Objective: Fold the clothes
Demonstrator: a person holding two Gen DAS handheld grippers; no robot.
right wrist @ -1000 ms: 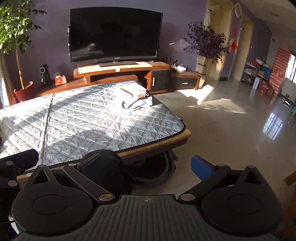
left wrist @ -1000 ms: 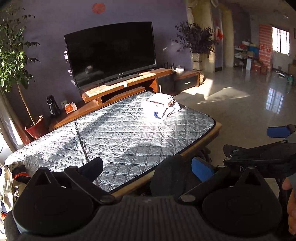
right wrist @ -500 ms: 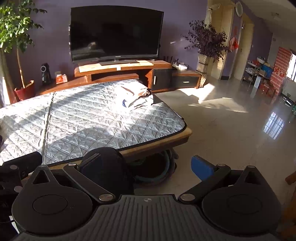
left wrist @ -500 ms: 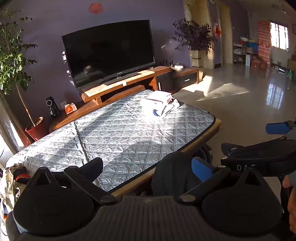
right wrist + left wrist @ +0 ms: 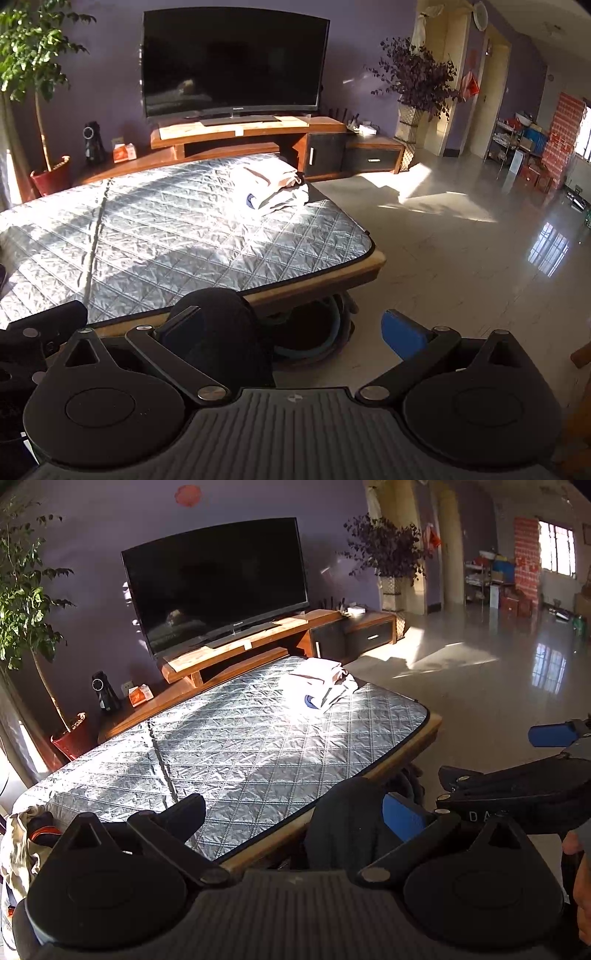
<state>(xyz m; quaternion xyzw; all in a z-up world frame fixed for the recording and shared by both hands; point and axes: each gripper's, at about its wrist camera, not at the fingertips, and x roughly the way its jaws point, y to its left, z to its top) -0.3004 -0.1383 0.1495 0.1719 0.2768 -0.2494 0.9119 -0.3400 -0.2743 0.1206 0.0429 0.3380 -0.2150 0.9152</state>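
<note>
Silver-grey quilted cover (image 5: pixel 240 746), diamond-stitched, lying over a wood-edged table (image 5: pixel 406 753) and catching bands of sunlight and shadow; one dark seam running across the quilting.

Folded clothes (image 5: pixel 319 686), white and pale with a blue mark, sitting in a small stack at the far right corner of the cover, near the TV stand, in direct sun.

Unfolded garments (image 5: pixel 22 838), beige with some orange and dark cloth, hanging in a heap off the near left end of the table.

Left gripper (image 5: pixel 295 816), held low over the near table edge, well apart from the stack; fingers spread wide, gripping nothing, one dark pad over the cover, one blue pad (image 5: pixel 402 818) past the edge.

Right gripper (image 5: pixel 299 328), held beside the table's near right corner above the floor; fingers likewise spread wide and empty, also showing at the right of the left wrist view.

Dark rounded object (image 5: pixel 221 332), sitting between the fingers below the table edge; cannot tell what.

Black curved television (image 5: pixel 234 66), standing on a long reddish-brown wooden TV stand (image 5: pixel 251 134) against a purple wall.

Small black device (image 5: pixel 92 142) and orange-and-white box (image 5: pixel 123 152), resting on the stand's low left shelf.

Green potted tree (image 5: pixel 37 74) in a red pot at far left; dark purple-leaved plant (image 5: pixel 417 83) in a woven holder at right.

Glossy pale tiled floor (image 5: pixel 461 258), reflecting a window; shelving and red boxes (image 5: pixel 561 136) far back at right.
</note>
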